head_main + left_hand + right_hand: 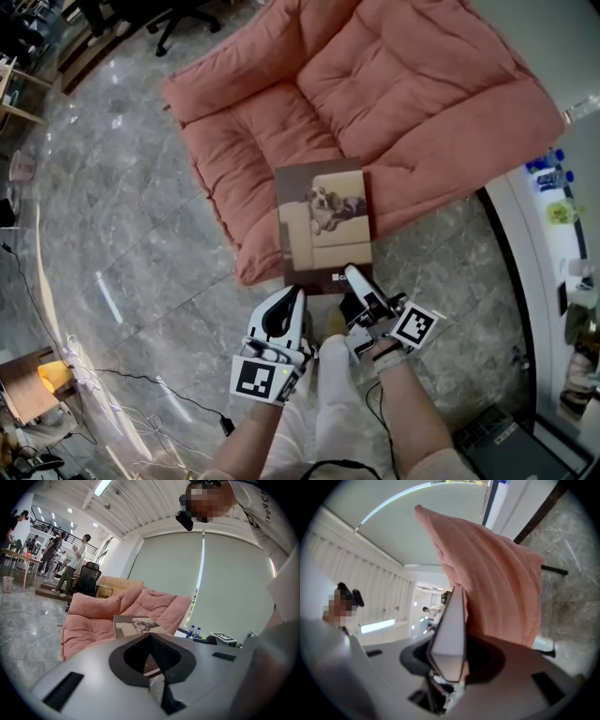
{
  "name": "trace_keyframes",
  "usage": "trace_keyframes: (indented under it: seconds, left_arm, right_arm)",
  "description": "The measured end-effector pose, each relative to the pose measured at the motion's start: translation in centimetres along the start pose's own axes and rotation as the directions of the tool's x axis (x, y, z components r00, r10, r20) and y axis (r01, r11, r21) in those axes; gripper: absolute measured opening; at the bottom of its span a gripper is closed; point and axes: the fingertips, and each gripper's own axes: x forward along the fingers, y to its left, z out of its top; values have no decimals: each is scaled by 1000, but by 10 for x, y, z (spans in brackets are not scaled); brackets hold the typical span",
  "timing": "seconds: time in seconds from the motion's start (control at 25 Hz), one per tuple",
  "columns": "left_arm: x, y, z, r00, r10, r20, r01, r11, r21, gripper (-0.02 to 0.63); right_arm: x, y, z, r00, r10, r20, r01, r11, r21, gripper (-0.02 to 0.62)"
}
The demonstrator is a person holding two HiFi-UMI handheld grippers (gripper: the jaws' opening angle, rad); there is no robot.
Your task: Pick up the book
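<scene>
Nearest the camera, two forearms [417, 412] reach forward, each hand carrying one pair of tongs, and each pair bears one marker cube [258, 378]. The hands themselves are mostly hidden under the tongs' bodies. The left tongs [299, 292] are clenched tip to tip with nothing between them. Their tips lie at the book's near edge, and whether they touch it cannot be told. The right tongs [354, 277], just beside them, are clamped on the near right corner of the book [323, 220]. In the right gripper view it stands edge-on between the pads and blocks much of the room behind.

There is one book, with a picture of a dog lying on a cream couch and a dark strip along its near edge. It lies over the front edge of the one pink quilted floor sofa [412, 84], its near part out above the grey marble floor [141, 244]. Whether its far end rests on the cushion cannot be made out.

Farther off at the right stand two blue-capped bottles [193, 632]. In the left gripper view one black office chair [87, 579] stands behind the sofa. Beyond it several people [77, 557], too small to count surely, stand near a worktop [23, 556]
</scene>
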Motion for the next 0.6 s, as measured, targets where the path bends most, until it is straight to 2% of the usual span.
trace_keyframes:
  seconds: [0.6]
  left_arm:
    - [4, -3, 22, 1000, 1, 30, -2, 1000, 19, 21]
  right_arm:
    - [4, 21, 11, 999, 32, 5, -32, 999, 5, 158]
